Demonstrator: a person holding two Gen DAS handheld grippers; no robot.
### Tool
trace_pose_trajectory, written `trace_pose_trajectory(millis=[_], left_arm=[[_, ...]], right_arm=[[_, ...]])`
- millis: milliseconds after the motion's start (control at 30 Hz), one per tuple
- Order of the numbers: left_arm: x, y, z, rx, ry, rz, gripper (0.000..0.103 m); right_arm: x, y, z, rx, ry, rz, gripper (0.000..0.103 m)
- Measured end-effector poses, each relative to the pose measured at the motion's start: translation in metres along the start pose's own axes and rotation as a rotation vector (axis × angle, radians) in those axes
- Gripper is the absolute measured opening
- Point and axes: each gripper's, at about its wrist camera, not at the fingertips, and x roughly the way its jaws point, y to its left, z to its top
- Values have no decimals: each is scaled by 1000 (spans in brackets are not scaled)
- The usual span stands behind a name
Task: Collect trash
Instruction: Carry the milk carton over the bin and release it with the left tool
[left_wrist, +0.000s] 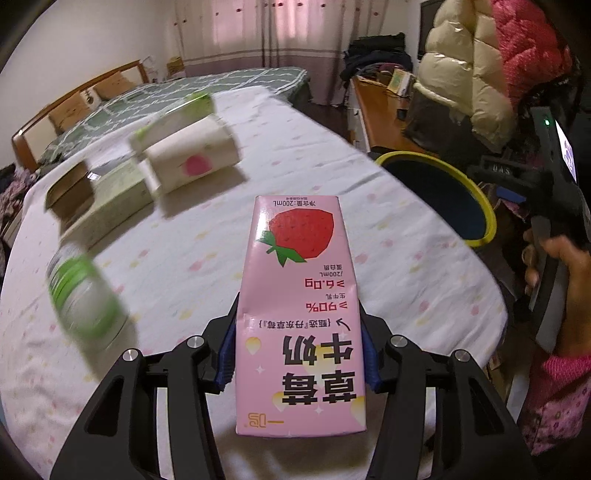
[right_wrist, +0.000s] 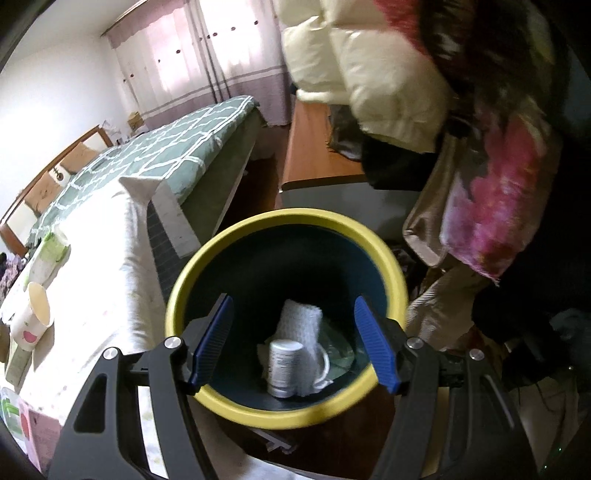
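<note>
A pink strawberry milk carton (left_wrist: 299, 295) stands upright between the blue pads of my left gripper (left_wrist: 299, 332), which is shut on its lower sides above the white tablecloth (left_wrist: 388, 229). The yellow-rimmed dark bin (left_wrist: 480, 206) sits past the table's right edge. In the right wrist view my right gripper (right_wrist: 293, 302) hangs open over that bin (right_wrist: 288, 218) with nothing between its fingers. Inside the bin lie a small white bottle (right_wrist: 282, 369) and a piece of bubble wrap (right_wrist: 301, 317).
On the table lie a tipped paper cup (left_wrist: 192, 158), a pale green box (left_wrist: 110, 199), a green-labelled bottle (left_wrist: 85, 299) and a green-lidded carton (left_wrist: 177, 114). A bed (right_wrist: 155, 147), a wooden desk (right_wrist: 314, 147) and hanging jackets (right_wrist: 388, 74) surround the bin.
</note>
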Motion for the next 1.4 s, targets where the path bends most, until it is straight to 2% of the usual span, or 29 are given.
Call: trace_pose_trajectory(millis=[167,367,600,933,967,1033,1167,1267,1400], left_arm=[[5,-28,25,47,-24,-36,52],[22,-71,65,108,-33,-112,52],[62,-117,108,133,30,-222,52],[117,-167,140,160,97,-250,53],[121,-169,142,158,96,-249,56],[130,-175,145,164,92,-221,78],[135,-171,145,137,116,-231,78],[118,-160,143,120,84,-226,79],[82,-130,137,64,26,-217,87]], right_arm=[[-7,-22,-2,18,-14,-14,65],[-8,-45,-6,34,-10,-24,65],[-5,-69,-9,62,3,-33,65],[-3,-95,-9,103,5,-59,65],[-3,-96,-9,104,6,-60,65],[-1,-97,-8,104,9,-64,65],[0,-96,-9,99,15,-65,65],[0,-93,-9,92,20,-60,65],[5,-82,-13,73,36,-43,65]])
